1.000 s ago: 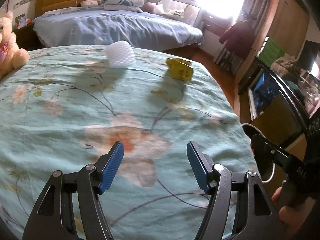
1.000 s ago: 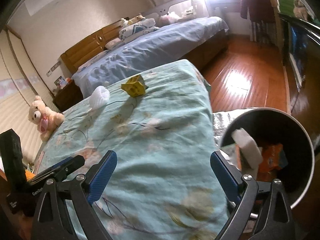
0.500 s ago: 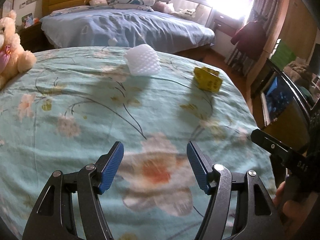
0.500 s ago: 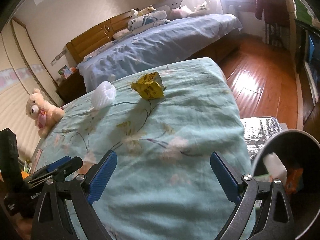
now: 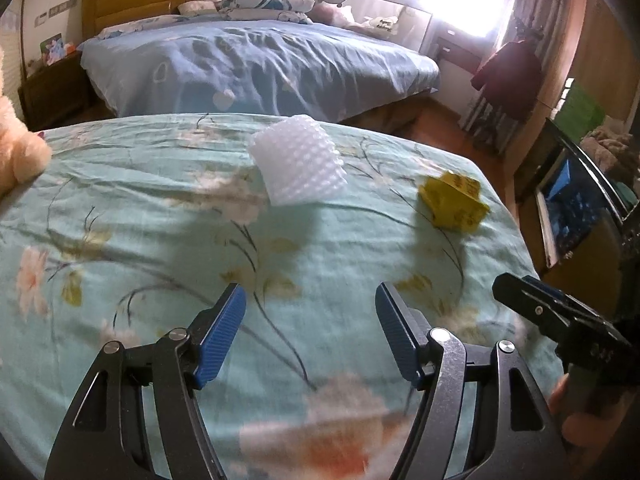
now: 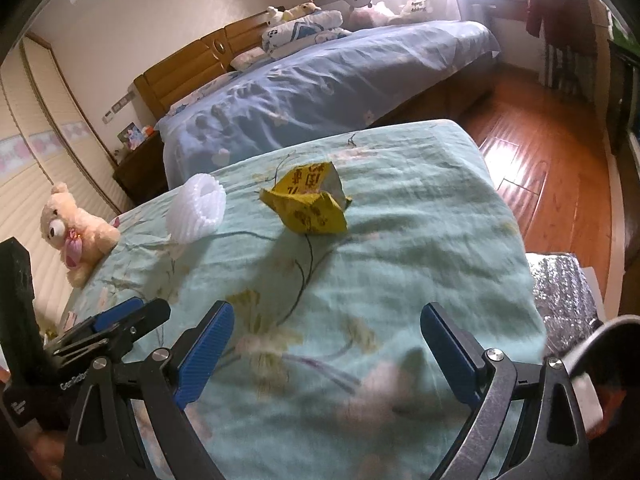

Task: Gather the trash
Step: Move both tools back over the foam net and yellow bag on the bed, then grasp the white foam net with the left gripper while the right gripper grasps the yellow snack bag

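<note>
From the left wrist view, the left hand-held gripper (image 5: 308, 332) is hanging over the green flowered bed cover (image 5: 120, 208) with its blue jaws standing wide and nothing between them. The white foam net sleeve (image 5: 298, 166) is lying on the cover straight ahead, well apart from the jaws. The yellow crumpled wrapper (image 5: 454, 204) is lying off to the right, near the bed's edge. To do this well, I think the left one should be going for the foam sleeve, coming down with one jaw on each side and squeezing gently, since it looks soft and light.

From the right wrist view, the right hand-held gripper (image 6: 326, 352) is also wide open and empty. The wrapper (image 6: 310, 204) is sitting ahead of it, with the foam sleeve (image 6: 198, 210) near the teddy bear (image 6: 74, 228). The trash bin (image 6: 612, 344) rim is peeking in at the lower right.

Compared with a second ago, both pieces of trash are looking bigger and closer in both views, and the bin is sliding almost out of sight.
</note>
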